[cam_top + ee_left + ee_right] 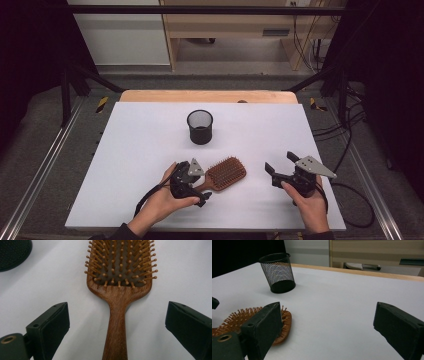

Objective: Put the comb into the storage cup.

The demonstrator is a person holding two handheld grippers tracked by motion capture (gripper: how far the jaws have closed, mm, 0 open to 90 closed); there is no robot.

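A wooden paddle hairbrush (227, 173) lies bristles up on the white table (140, 150), its handle pointing toward my left gripper (200, 184). In the left gripper view the brush handle (117, 322) runs up the middle between the two black jaws, with white table showing on both sides of it; the pads (53, 325) do not touch it, so the left gripper (117, 322) is open around the handle. My right gripper (279, 162) rests to the right of the brush head, open with nothing between its jaws. In the right gripper view that gripper (327, 325) faces bare table, with the brush head (249, 317) behind its left jaw.
A black mesh cup (200, 127) stands upright on the table beyond the brush; the cup (278, 272) is at upper left in the right gripper view, and its edge (12, 252) is in the left gripper view's corner. A wooden strip (210, 96) borders the far table edge.
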